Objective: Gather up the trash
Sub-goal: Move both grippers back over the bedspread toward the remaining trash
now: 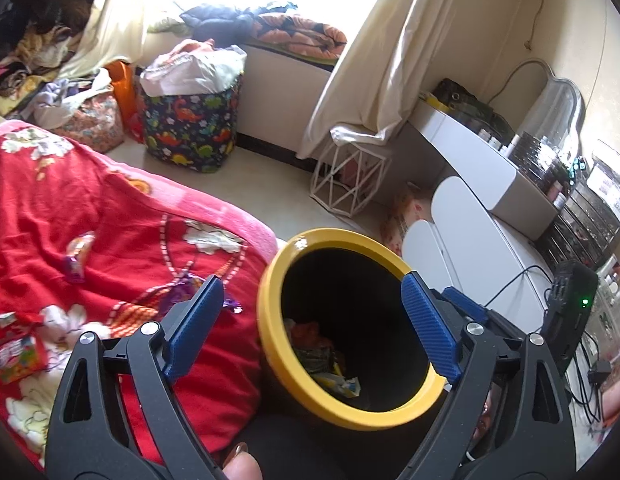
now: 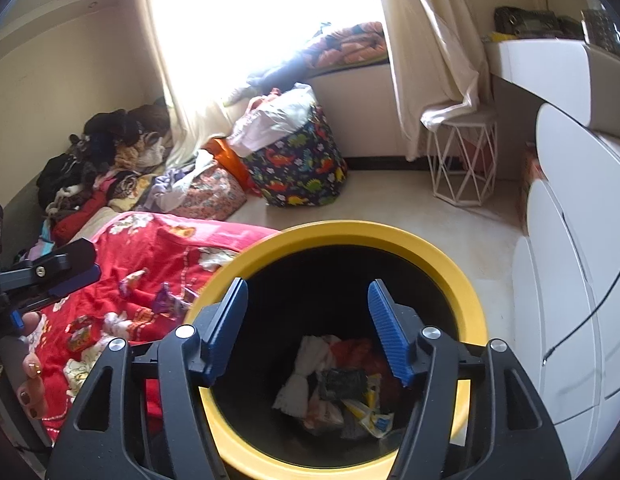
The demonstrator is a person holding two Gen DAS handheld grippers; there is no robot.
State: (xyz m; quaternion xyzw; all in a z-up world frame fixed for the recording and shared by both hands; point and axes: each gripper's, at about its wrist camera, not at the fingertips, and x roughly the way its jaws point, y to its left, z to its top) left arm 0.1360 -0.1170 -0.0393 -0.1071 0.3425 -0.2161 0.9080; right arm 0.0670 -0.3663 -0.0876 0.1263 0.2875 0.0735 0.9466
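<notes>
Both tools, left tool (image 1: pixel 312 322) and right tool (image 2: pixel 307 330), hang apart and empty over the near yellow-rimmed black round bin (image 2: pixel 462 280) holding crumpled wrappers (image 2: pixel 342 392); purple wrappers (image 1: pixel 75 268) remain left on the red floral bedspread (image 1: pixel 109 208).

The trash bin (image 2: pixel 462 276) is a round black pail with a thick yellow rim, upright beside the bed, its mouth open. Crumpled trash (image 2: pixel 338 384) lies heaped at its bottom: white paper, red and orange wrappers, a dark packet and a yellow-and-blue one. On the red blanket at the bin's nine o'clock lie purple wrappers (image 1: pixel 177 288) and a red snack packet (image 1: pixel 17 358).
</notes>
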